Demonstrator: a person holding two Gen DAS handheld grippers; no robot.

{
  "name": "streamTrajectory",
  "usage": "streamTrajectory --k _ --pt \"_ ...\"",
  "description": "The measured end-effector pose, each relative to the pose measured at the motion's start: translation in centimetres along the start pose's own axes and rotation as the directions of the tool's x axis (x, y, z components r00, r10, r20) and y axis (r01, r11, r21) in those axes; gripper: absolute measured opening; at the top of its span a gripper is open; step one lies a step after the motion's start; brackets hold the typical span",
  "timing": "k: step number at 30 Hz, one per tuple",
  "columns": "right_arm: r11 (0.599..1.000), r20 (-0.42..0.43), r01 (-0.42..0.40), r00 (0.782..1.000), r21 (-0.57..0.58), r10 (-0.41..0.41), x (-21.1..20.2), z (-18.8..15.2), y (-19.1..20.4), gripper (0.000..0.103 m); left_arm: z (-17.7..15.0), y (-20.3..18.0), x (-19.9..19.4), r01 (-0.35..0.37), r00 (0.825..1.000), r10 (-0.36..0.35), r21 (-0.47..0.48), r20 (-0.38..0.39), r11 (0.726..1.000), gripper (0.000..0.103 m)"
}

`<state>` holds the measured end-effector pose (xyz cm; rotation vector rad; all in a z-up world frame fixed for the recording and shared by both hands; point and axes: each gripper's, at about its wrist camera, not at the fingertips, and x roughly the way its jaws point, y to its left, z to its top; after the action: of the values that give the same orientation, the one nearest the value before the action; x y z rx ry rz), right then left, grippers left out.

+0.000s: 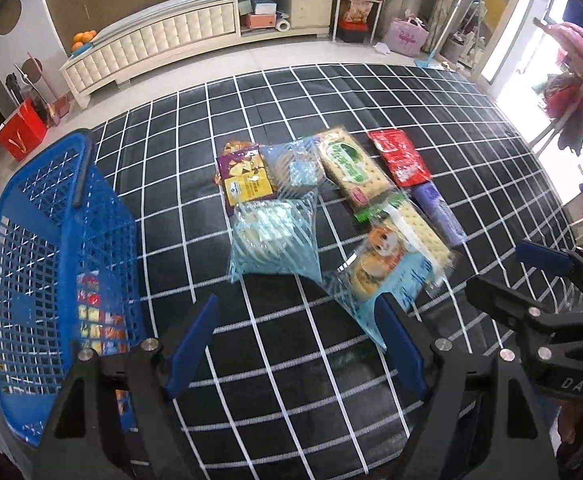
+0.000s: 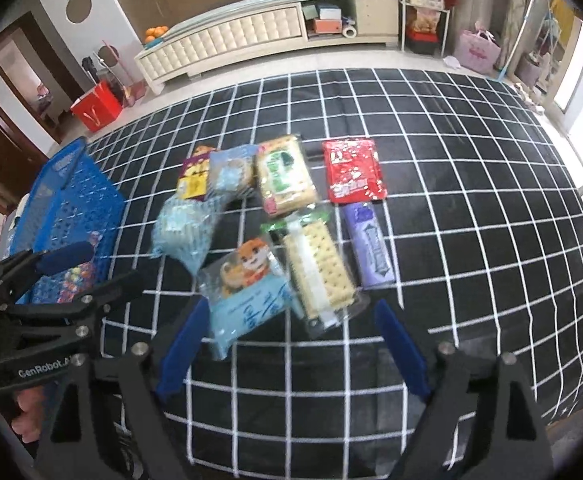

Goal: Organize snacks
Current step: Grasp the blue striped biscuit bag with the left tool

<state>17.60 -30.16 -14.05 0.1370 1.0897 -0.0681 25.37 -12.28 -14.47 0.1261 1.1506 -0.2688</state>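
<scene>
Several snack packs lie on a black grid-patterned cloth (image 1: 331, 380): a light-blue cartoon bag (image 2: 247, 296), a clear cracker pack (image 2: 323, 276), a purple bar (image 2: 371, 248), a red pack (image 2: 353, 172), a green cracker pack (image 2: 285, 176), two blue-striped bags (image 1: 273, 238) and a purple-yellow chip bag (image 1: 245, 178). A blue plastic basket (image 1: 63, 240) stands at the left with a few packs inside. My left gripper (image 1: 297, 344) hovers open beside the basket, nothing between its pads. My right gripper (image 2: 291, 348) hangs open above the cloth, just short of the cartoon bag.
A long cream cabinet (image 1: 163, 36) stands on the floor beyond the cloth, with a red bag (image 1: 21, 136) to its left and a metal shelf (image 1: 355, 4) to its right. Clothes hang at the far right (image 1: 571, 96). A hand (image 2: 27, 416) holds the left gripper.
</scene>
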Motion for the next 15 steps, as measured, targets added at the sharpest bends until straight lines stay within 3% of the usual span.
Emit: streamTrajectory --k 8,11,15 --pt "0.998 -0.024 0.029 0.999 -0.052 -0.031 3.1 1.4 -0.5 0.088 1.8 1.4 4.4 0.008 1.0 -0.01 -0.069 -0.028 0.998 0.078" --pt "0.999 -0.046 -0.002 0.999 -0.054 0.0 4.0 1.8 -0.6 0.088 2.3 1.8 6.0 -0.011 0.999 0.008 -0.061 -0.04 0.998 0.078" --pt "0.998 -0.053 -0.022 0.998 -0.057 0.019 4.4 2.0 -0.9 0.088 3.2 3.0 7.3 0.02 0.999 -0.023 -0.107 -0.034 0.994 0.078"
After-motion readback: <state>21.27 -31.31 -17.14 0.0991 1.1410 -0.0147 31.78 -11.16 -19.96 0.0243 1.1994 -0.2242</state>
